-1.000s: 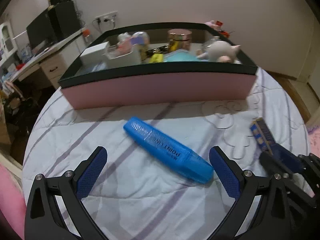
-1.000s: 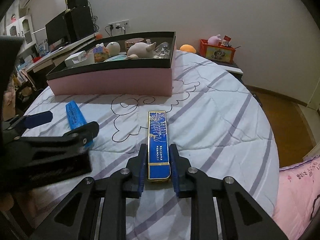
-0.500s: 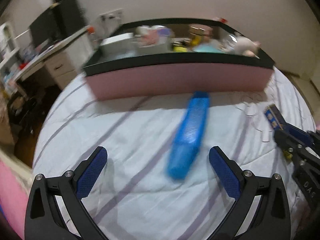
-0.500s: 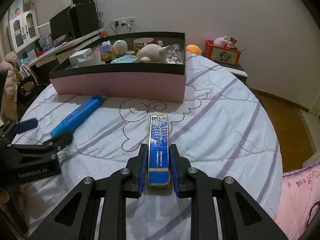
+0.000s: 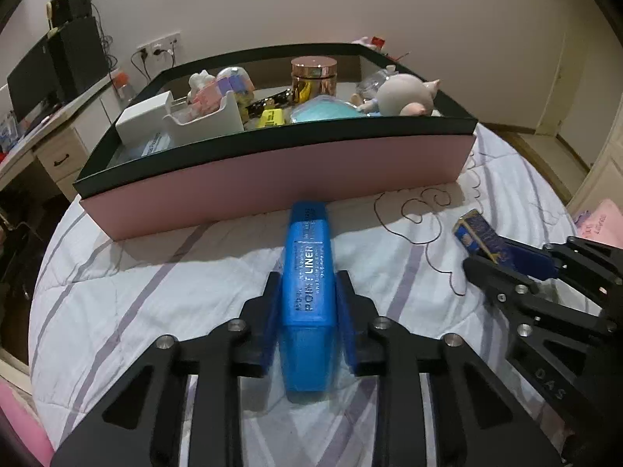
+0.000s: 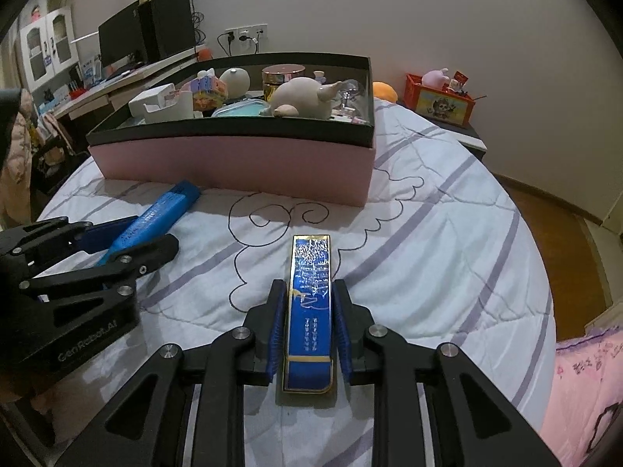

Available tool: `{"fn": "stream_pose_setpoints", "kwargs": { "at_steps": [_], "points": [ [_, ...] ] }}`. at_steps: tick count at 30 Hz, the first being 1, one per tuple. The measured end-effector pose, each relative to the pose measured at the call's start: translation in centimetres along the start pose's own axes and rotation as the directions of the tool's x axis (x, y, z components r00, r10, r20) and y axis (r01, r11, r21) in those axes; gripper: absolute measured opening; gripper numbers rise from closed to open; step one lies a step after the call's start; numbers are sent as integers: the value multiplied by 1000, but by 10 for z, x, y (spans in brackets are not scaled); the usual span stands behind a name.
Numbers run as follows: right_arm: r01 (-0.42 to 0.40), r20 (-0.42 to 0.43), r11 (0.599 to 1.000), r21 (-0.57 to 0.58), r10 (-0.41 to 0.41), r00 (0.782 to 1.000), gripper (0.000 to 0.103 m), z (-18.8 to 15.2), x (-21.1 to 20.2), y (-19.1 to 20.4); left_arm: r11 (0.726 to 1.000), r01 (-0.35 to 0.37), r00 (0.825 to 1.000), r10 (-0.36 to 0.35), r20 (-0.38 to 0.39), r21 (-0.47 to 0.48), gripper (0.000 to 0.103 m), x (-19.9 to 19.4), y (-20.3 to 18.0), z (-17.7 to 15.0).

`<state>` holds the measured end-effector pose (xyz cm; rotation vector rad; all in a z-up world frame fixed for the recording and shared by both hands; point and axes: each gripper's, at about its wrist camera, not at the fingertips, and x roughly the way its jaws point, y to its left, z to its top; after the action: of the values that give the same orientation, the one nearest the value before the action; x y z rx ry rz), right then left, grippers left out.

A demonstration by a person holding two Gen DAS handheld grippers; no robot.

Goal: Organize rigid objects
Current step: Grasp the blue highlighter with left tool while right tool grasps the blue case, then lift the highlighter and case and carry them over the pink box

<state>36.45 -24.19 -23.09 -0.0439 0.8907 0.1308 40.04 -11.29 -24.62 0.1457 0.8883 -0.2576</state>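
My left gripper (image 5: 307, 323) clamps the blue Point Liner highlighter (image 5: 309, 272) on the quilted bedspread (image 5: 136, 303), its far tip nearly touching the pink storage box (image 5: 272, 167). My right gripper (image 6: 309, 323) grips a blue-and-gold rectangular case (image 6: 310, 295), short of that box. I judge both pickups complete and the carry stage in hand. Next, each item must rise over the black rim (image 6: 233, 128) and find a gap among the figurines and the copper-lidded jar (image 5: 313, 78) crowding the interior.
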Motion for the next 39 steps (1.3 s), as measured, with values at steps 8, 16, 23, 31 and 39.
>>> {"fn": "stream_pose_setpoints", "kwargs": {
  "at_steps": [8, 16, 23, 31, 39],
  "points": [
    [-6, 66, 1000, -20, 7, 998, 21, -6, -19, 9, 1000, 16, 999, -15, 45, -22, 27, -24, 8, -11],
    [-95, 215, 995, 14, 89, 973, 21, -19, -70, 31, 999, 18, 982, -9, 188, -46, 27, -93, 11, -31],
    [-111, 333, 994, -23, 112, 936, 21, -22, -129, 61, 998, -44, 942, 54, 331, -39, 27, -163, 9, -38],
    [-101, 414, 994, -49, 112, 903, 21, -22, -173, 81, 996, -79, 913, 84, 400, -28, 27, -208, 11, -51],
    [-73, 444, 995, -71, 97, 891, 21, -19, -189, 93, 993, -105, 894, 114, 432, -44, 27, -222, 14, -53]
  ]
}}
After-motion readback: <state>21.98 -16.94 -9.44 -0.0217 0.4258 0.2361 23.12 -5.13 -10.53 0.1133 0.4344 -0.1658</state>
